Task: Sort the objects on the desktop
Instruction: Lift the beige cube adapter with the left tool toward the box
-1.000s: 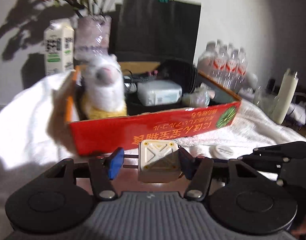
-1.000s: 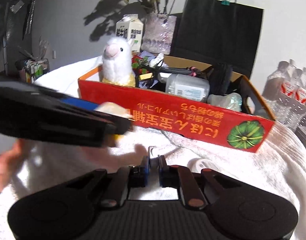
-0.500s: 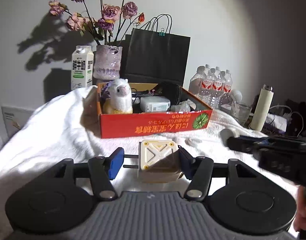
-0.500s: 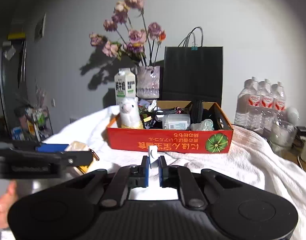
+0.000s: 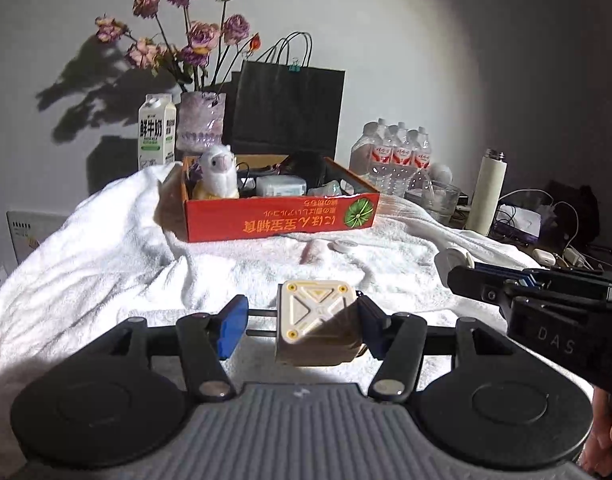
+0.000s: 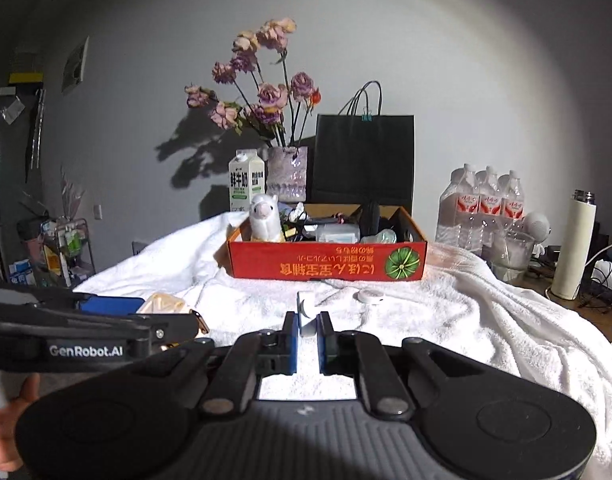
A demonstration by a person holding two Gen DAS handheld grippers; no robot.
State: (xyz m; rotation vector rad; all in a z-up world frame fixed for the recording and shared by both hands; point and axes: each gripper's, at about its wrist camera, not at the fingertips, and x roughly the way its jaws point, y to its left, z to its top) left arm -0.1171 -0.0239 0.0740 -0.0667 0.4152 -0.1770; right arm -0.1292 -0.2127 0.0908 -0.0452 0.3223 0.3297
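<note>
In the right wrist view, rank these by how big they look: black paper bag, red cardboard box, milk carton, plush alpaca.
1. red cardboard box
2. black paper bag, close to the box
3. milk carton and plush alpaca look alike; unranked

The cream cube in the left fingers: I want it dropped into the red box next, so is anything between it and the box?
Nothing visible does: only bare white towel lies between the cream cube and the red cardboard box.

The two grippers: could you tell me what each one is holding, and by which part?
Left gripper clamps a cream cube charger, one pad on its prongs, one on its back. Right gripper pinches a small white object at its lower end.
</note>
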